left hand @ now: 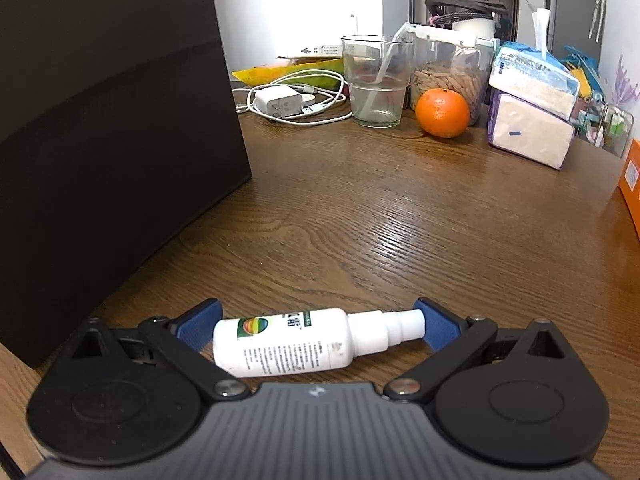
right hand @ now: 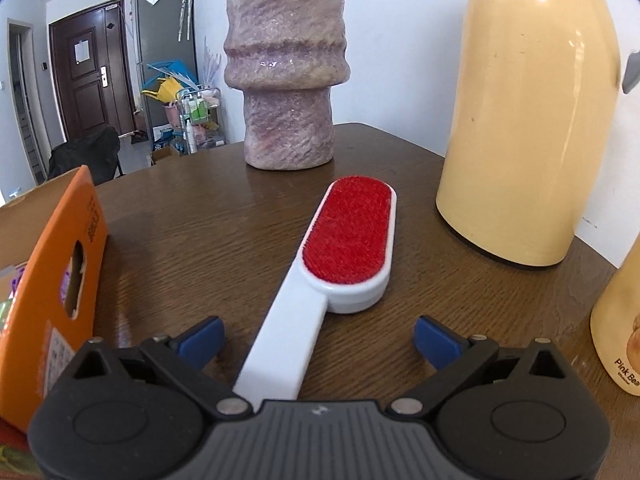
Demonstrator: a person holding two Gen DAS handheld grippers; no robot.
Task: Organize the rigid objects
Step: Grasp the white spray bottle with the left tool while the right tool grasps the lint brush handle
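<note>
A white spray bottle (left hand: 288, 342) lies on its side on the wooden table, between the blue pads of my left gripper (left hand: 318, 326). The jaws stand wide; the right pad touches the nozzle tip and the left pad is beside the bottle's base, so I cannot tell whether they grip it. A white lint brush with a red pad (right hand: 336, 260) lies on the table in the right wrist view. Its handle runs back between the fingers of my right gripper (right hand: 318, 340), which is open and not touching it.
A large black box (left hand: 100, 140) stands left of the bottle. Behind are a charger with cable (left hand: 284, 102), a glass (left hand: 376, 80), an orange (left hand: 442, 112), tissue packs (left hand: 532, 108). An orange carton (right hand: 52, 280), a stone vase (right hand: 286, 64) and a cream flask (right hand: 528, 120) surround the brush.
</note>
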